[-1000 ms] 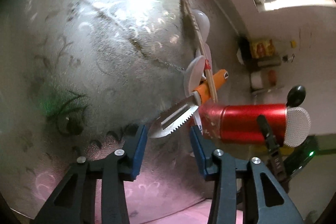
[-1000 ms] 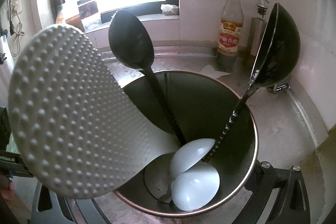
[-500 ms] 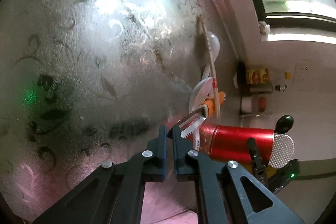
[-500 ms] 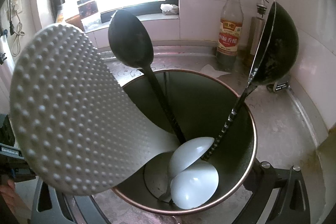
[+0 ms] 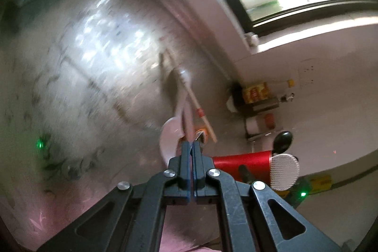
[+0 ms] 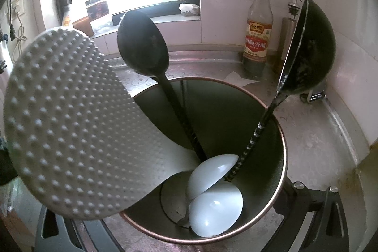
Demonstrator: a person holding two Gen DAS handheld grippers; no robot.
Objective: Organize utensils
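Observation:
My left gripper (image 5: 191, 145) is shut on the serrated blade of an orange-handled peeler (image 5: 202, 135), held just above the patterned steel counter (image 5: 94, 86). Beside the peeler, white spoons (image 5: 170, 131) and a chopstick (image 5: 198, 108) lie on the counter. To the right stands the red utensil holder (image 5: 241, 161). In the right wrist view my right gripper (image 6: 177, 211) grips the holder's rim (image 6: 281, 157) from both sides. The holder contains a dimpled white rice paddle (image 6: 70, 129), a black spoon (image 6: 141, 46), a black ladle (image 6: 309, 46) and white spoons (image 6: 215, 207).
A vinegar bottle (image 6: 258, 25) and a steel oil pourer (image 6: 287, 34) stand against the tiled back wall. A window sill with jars (image 6: 96, 8) runs behind the counter. The counter has a raised edge on the right (image 6: 342, 134).
My left gripper closed on the peeler's blade and rose from the counter with it, tilting upward. The right gripper and the holder stayed still.

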